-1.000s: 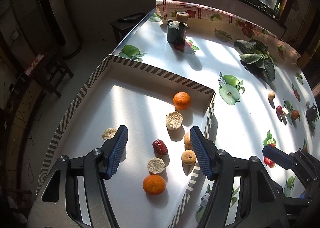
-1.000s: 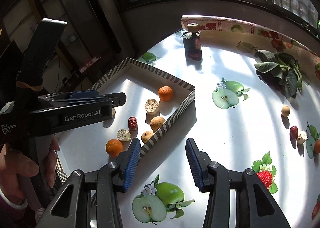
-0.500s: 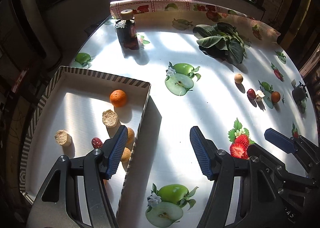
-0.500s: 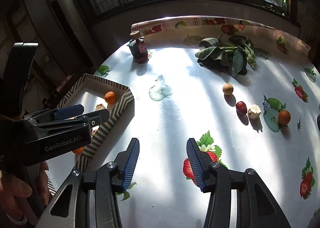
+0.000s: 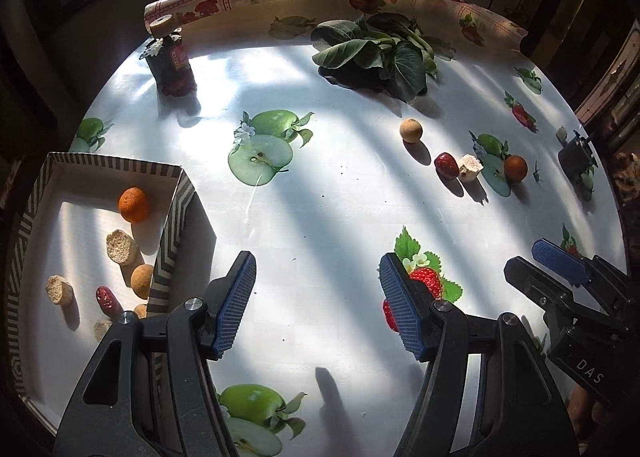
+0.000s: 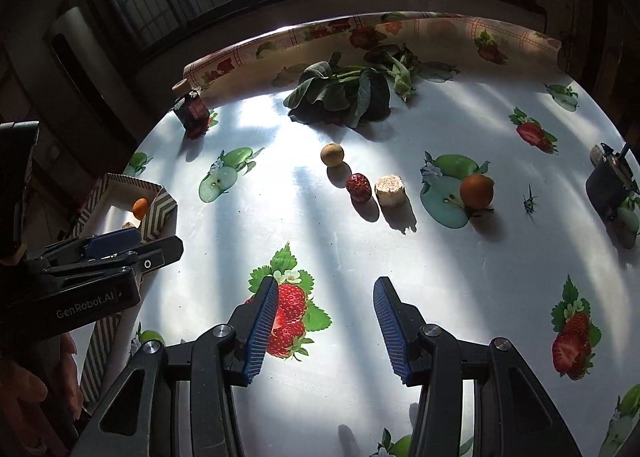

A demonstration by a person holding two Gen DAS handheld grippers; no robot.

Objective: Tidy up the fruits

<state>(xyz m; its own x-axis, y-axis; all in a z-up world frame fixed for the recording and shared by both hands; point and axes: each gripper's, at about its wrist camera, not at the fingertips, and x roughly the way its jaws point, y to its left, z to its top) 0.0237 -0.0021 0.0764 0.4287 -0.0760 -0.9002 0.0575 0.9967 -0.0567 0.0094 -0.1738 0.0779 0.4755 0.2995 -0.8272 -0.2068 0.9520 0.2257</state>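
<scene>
Both grippers, left [image 5: 316, 297] and right [image 6: 324, 327], stand part open and empty above bare cloth. Transit step, apparently. Four loose fruits lie ahead: date [image 6: 359, 187] nearest, touching the cut piece [image 6: 389, 187]. Box [image 5: 176, 213] sits left. Next: descend, straddle one fruit.

Glossy, smooth oilcloth-like tablecloth [image 5: 320, 217], bright with glare. Matt cardboard-like box [image 5: 172, 225] with striped walls; rough, crumbly pale chunk [image 6: 389, 189] beside a wrinkled, shiny red date [image 6: 358, 187] and a dull tan round fruit [image 6: 332, 154]. Ribbed blue pads [image 6: 262, 331] on matt black plastic-looking fingers, with shiny metal screws.
</scene>
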